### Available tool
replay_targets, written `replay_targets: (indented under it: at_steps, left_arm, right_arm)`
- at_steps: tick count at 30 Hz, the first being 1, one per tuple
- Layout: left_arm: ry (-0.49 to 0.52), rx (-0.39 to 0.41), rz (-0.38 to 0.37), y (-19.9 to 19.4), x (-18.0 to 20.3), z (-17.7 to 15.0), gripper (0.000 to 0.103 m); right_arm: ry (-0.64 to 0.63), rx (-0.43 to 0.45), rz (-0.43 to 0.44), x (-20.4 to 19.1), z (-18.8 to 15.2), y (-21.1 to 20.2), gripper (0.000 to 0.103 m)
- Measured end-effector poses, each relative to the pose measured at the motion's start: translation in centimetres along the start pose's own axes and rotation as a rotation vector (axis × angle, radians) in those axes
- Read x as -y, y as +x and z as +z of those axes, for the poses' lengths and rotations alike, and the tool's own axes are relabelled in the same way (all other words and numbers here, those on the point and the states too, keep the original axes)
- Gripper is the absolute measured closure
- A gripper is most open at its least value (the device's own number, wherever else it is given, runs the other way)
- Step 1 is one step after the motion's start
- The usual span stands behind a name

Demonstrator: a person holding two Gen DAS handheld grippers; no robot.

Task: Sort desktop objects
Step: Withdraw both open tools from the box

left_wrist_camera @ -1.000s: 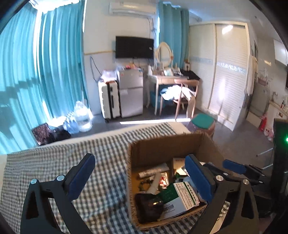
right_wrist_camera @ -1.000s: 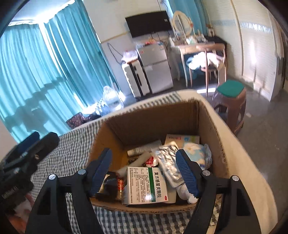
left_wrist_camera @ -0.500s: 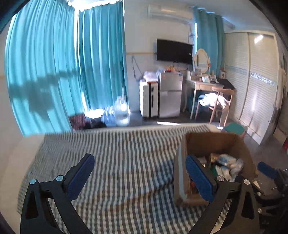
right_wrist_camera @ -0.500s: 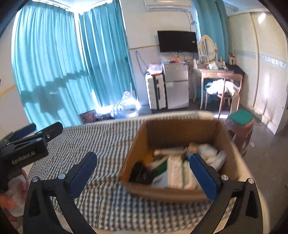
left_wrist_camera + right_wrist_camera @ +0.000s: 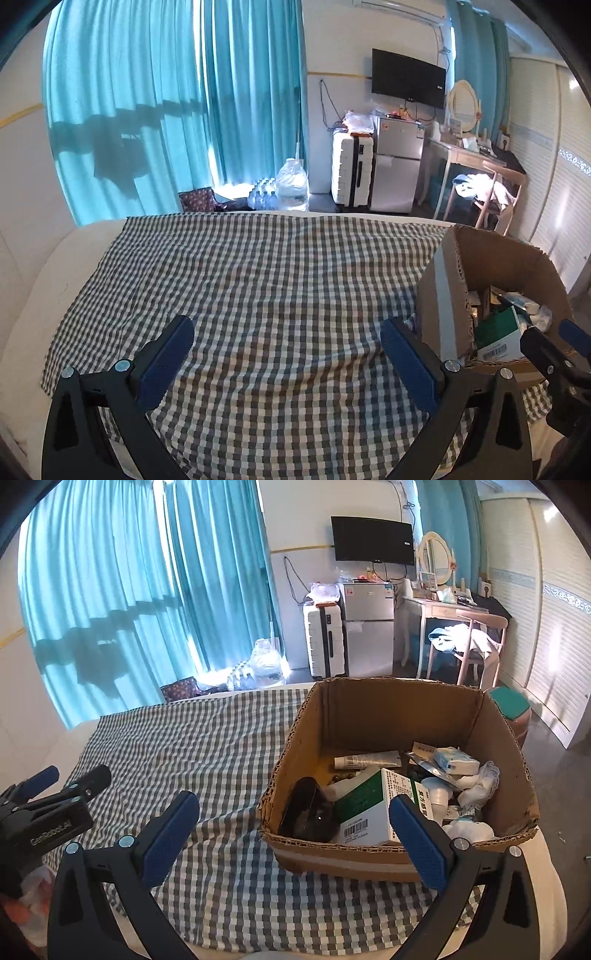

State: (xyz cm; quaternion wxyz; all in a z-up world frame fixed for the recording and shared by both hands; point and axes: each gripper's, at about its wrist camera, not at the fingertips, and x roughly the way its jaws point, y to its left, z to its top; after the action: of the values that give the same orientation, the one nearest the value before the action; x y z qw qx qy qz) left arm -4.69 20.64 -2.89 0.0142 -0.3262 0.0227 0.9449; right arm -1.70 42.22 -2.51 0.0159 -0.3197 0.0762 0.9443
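Observation:
A brown cardboard box (image 5: pixel 369 709) stands on the right part of a checked cloth (image 5: pixel 207 746). It holds a green and white medicine box (image 5: pixel 373 805), a black case (image 5: pixel 310 812), a white tube (image 5: pixel 365 762), a tissue pack (image 5: pixel 456 760) and other small items. The cardboard box also shows at the right in the left wrist view (image 5: pixel 439 295). My right gripper (image 5: pixel 291 834) is open and empty, in front of the box's near left corner. My left gripper (image 5: pixel 288 354) is open and empty over the bare cloth (image 5: pixel 258 280), left of the box.
The cloth covers a white round-edged table (image 5: pixel 40 273). The left gripper shows at the left edge of the right wrist view (image 5: pixel 44 812); the right one shows at the right edge of the left wrist view (image 5: pixel 554 354). A stool (image 5: pixel 511 709) stands behind the box.
Both grippers have pulled back and away from the box. The right one has opened wider since a second ago. The left one has swung left over the bare cloth.

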Motion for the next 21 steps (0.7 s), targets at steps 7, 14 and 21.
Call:
replay_targets:
  at_steps: [7,14,21]
  left_arm:
    - [0.040,0.017,-0.023,-0.6,0.3,0.1,0.000]
    - [0.041,-0.011,-0.046,-0.6,0.5,-0.1,0.000]
    - [-0.006,-0.043,-0.021,-0.4,0.2,-0.4,0.000]
  right_arm:
    - [0.071,-0.022,0.014,0.7,-0.3,0.5,0.000]
    - [0.053,-0.025,0.016,0.4,-0.5,0.6,0.000]
    - [0.057,-0.049,0.014,0.2,-0.9,1.1,0.000]
